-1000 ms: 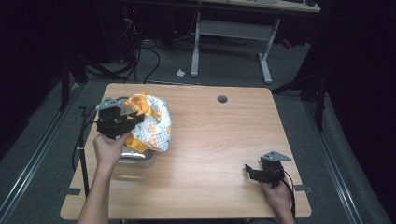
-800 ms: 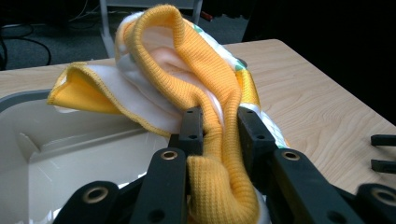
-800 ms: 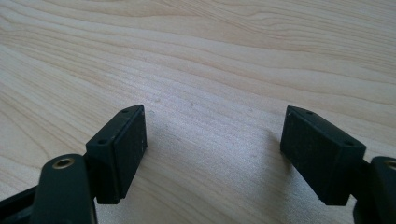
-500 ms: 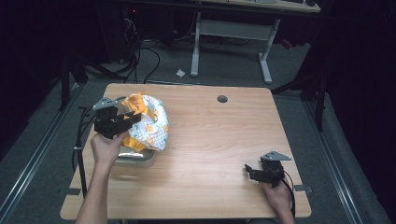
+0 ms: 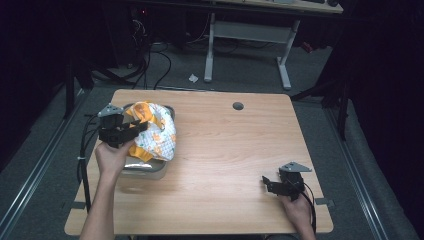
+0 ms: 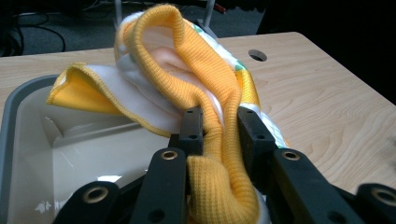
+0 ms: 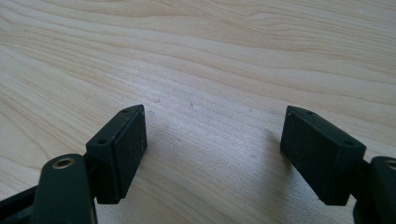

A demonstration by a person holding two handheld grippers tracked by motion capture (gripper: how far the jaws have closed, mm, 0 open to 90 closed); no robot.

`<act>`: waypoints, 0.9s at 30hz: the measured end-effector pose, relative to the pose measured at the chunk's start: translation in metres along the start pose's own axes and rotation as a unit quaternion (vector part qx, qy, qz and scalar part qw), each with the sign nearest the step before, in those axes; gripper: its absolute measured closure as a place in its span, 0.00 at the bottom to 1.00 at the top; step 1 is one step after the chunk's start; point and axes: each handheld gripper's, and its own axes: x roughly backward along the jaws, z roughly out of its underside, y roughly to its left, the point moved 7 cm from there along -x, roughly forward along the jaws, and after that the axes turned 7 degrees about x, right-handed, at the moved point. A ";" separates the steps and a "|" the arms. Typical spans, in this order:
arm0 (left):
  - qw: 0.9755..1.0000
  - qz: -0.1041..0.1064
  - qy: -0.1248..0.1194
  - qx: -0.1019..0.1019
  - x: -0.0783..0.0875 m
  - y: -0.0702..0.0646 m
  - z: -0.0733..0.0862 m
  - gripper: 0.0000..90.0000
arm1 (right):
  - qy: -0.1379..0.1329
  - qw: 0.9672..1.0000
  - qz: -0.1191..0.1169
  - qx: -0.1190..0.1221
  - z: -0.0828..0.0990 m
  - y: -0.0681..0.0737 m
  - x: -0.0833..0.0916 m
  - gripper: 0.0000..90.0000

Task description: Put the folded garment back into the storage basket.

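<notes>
Left gripper [image 6: 218, 135] clamped the ribbed yellow hem of a white-and-orange patterned cloth [image 6: 205, 93] above a grey plastic tub [image 6: 28, 140] at the table's left. Its own view revealed the pinch; high view hid most of the tub under cloth. Right gripper [image 7: 215, 156] stood wide over bare wooden table [image 7: 224, 60], near right.

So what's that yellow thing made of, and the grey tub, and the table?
The yellow garment looks like soft knitted fabric: its ribbed edge bunches where the left gripper pinches it. The grey tub seems to be plastic, smooth with a slight shine. The table looks like pale wood or wood-look laminate, with visible grain.
</notes>
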 end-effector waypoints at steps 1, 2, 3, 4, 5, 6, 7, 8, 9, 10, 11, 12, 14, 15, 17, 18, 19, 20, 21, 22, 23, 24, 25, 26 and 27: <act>1.000 0.000 0.000 0.000 0.000 0.000 0.000 0.82 | 0.000 1.000 0.000 0.000 0.000 0.000 0.000 0.26; 1.000 -0.002 0.003 0.001 -0.001 0.001 0.001 0.82 | 0.000 1.000 0.000 0.000 0.000 0.000 0.000 0.26; 1.000 -0.003 0.004 0.001 -0.001 0.002 0.001 0.82 | 0.000 1.000 0.000 0.001 0.000 0.000 0.000 0.26; 1.000 -0.005 0.005 0.003 -0.002 0.003 0.002 0.82 | 0.000 1.000 0.000 0.000 0.000 0.000 0.000 0.26; 1.000 -0.006 0.006 0.003 -0.003 0.004 0.003 0.82 | 0.000 1.000 0.000 0.001 0.000 0.000 0.000 0.26; 1.000 -0.006 0.007 0.004 -0.003 0.005 0.003 0.82 | 0.000 1.000 0.000 0.001 0.000 0.000 0.000 0.26; 1.000 -0.006 0.007 0.004 -0.003 0.005 0.003 0.82 | 0.000 1.000 0.000 0.001 0.000 0.000 0.000 0.26; 1.000 -0.008 0.009 0.002 -0.003 0.007 0.003 0.82 | 0.000 1.000 0.000 0.001 0.000 0.000 0.000 0.26; 1.000 -0.010 0.010 0.003 -0.005 0.009 0.004 0.82 | 0.000 1.000 0.000 0.001 0.000 0.000 0.000 0.26; 1.000 -0.012 0.011 0.003 -0.005 0.010 0.004 0.82 | 0.000 1.000 0.000 0.001 0.000 0.000 0.000 0.26; 1.000 -0.015 0.016 0.003 -0.007 0.013 0.005 0.82 | 0.000 1.000 0.000 0.001 0.000 0.000 0.000 0.26; 1.000 -0.015 0.017 0.005 -0.008 0.014 0.006 0.82 | 0.000 1.000 0.000 0.001 0.000 0.000 0.000 0.26; 1.000 -0.019 0.021 0.005 -0.010 0.016 0.008 0.82 | 0.000 1.000 0.000 0.000 0.000 0.000 0.000 0.26; 1.000 -0.019 0.021 0.005 -0.010 0.016 0.008 0.82 | 0.000 1.000 0.000 0.000 0.000 0.000 0.000 0.26; 0.999 -0.023 0.023 0.005 -0.011 0.019 0.010 0.82 | 0.000 1.000 0.000 0.001 0.000 0.000 0.000 0.26; 0.999 -0.026 0.024 0.006 -0.013 0.021 0.012 0.82 | 0.000 1.000 0.000 0.001 0.000 0.000 0.000 0.26; 0.999 -0.028 0.026 0.005 -0.013 0.022 0.012 0.82 | 0.000 1.000 0.000 0.001 0.000 0.000 0.000 0.26; 0.999 -0.028 0.026 0.005 -0.013 0.022 0.012 0.82 | 0.000 1.000 0.000 0.001 0.000 0.000 0.000 0.26; 0.999 -0.031 0.029 0.004 -0.015 0.025 0.014 0.82 | 0.000 1.000 0.000 0.001 0.000 0.000 0.000 0.26; 0.999 -0.031 0.029 0.004 -0.015 0.025 0.014 0.82 | 0.000 1.000 0.000 0.001 0.000 0.000 0.000 0.26; 0.999 -0.033 0.031 0.007 -0.017 0.027 0.015 0.82 | 0.000 1.000 0.000 0.001 0.000 0.000 0.000 0.26; 0.999 -0.034 0.034 0.007 -0.017 0.028 0.016 0.82 | 0.000 1.000 0.000 0.001 0.000 0.000 0.000 0.26; 0.999 -0.036 0.034 0.009 -0.019 0.030 0.017 0.82 | 0.000 1.000 0.000 0.001 0.000 0.000 0.000 0.26; 0.999 -0.037 0.036 0.009 -0.019 0.031 0.018 0.82 | 0.000 1.000 0.000 0.001 0.000 0.000 0.000 0.26; 0.999 -0.037 0.036 0.009 -0.019 0.031 0.018 0.82 | 0.000 1.000 0.000 0.001 0.000 0.000 0.000 0.26</act>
